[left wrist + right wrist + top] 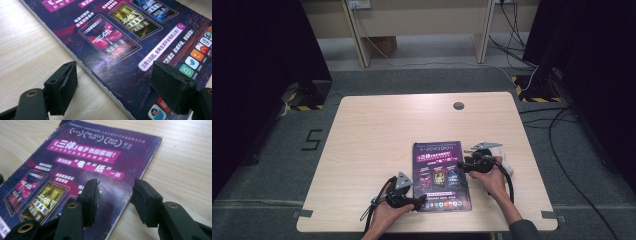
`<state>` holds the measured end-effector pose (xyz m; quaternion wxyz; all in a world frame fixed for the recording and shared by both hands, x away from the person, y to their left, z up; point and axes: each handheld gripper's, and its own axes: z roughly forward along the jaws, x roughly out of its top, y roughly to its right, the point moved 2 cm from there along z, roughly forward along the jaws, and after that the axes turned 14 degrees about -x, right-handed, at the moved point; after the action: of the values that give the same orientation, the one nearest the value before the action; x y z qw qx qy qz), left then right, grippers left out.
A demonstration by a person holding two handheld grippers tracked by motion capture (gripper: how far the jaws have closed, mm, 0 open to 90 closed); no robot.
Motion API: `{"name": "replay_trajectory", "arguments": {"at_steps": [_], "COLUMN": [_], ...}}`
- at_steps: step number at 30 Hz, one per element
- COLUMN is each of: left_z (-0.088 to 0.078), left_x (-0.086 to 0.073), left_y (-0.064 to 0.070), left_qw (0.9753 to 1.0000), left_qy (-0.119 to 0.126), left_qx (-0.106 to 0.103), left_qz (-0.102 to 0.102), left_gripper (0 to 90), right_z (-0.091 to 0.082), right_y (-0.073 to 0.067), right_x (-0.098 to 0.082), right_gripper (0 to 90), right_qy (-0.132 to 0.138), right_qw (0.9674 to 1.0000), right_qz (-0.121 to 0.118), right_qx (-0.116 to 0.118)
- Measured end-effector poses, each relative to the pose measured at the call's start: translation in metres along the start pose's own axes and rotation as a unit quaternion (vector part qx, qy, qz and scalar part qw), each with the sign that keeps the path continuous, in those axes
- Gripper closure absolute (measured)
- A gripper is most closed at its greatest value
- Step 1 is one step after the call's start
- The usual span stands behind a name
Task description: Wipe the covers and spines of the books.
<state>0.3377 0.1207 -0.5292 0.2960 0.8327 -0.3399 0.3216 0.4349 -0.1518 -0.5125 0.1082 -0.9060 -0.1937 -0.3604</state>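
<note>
A purple magazine (439, 172) with pink headline bands lies flat on the wooden table (372, 145), near the front edge. My left gripper (419, 202) sits at its lower left corner, held in a hand. In the left gripper view the gripper (113, 85) is open, one jaw over bare wood and the other over the magazine (125, 37), with the cover's edge running between them. My right gripper (463, 166) is at the magazine's right edge. In the right gripper view it (116, 197) is open, straddling the right edge of the magazine (87, 157) without pressing on it.
A round grey cable cap (458, 105) sits in the table's far side. Beyond the table stand wooden desk legs (359, 35). Black cables (562, 130) trail across the grey floor on the right, and a "5" (312, 140) is marked on the floor at left.
</note>
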Motion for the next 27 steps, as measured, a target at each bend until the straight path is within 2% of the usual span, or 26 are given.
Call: {"name": "replay_trajectory", "arguments": {"at_steps": [2,5,10,15,17,19,23,27], "left_z": [0.001,0.002,0.003,0.003,0.003,0.003,0.003,0.003], "left_x": [0.0,0.0,-0.002,-0.003,-0.004,-0.005,-0.006,-0.007], "left_y": [0.003,0.007,0.017,0.019,0.02,0.02,0.02,0.02], "left_qw": [1.0,1.0,0.9993,0.9993,0.9994,0.9994,0.9994,0.9994], "left_qy": [-0.001,-0.004,-0.016,-0.013,-0.009,-0.005,0.001,0.002], "left_qx": [-0.006,-0.006,-0.028,-0.024,-0.022,-0.023,-0.022,-0.021], "left_qz": [0.001,0.003,0.02,0.026,0.027,0.027,0.026,0.027], "left_gripper": [24.1,22.7,25.4,25.5,25.3,25.3,25.3,25.3], "right_z": [0.004,0.011,0.014,0.015,0.014,0.012,0.006,0.003], "right_y": [0.0,0.003,0.007,0.009,0.008,0.006,0.005,0.008], "right_x": [0.0,-0.001,0.0,0.0,-0.001,-0.003,-0.007,-0.012], "right_gripper": [55.5,55.2,52.4,48.1,45.4,45.3,45.3,46.2], "right_qy": [-0.002,-0.01,-0.003,-0.002,-0.007,-0.008,-0.013,-0.016], "right_qw": [1.0,0.9997,0.9981,0.9953,0.9951,0.9943,0.9938,0.9895], "right_qz": [0.003,0.019,0.058,0.09,0.091,0.1,0.103,0.131], "right_qx": [0.004,0.007,0.02,0.035,0.038,0.038,0.042,0.059]}}
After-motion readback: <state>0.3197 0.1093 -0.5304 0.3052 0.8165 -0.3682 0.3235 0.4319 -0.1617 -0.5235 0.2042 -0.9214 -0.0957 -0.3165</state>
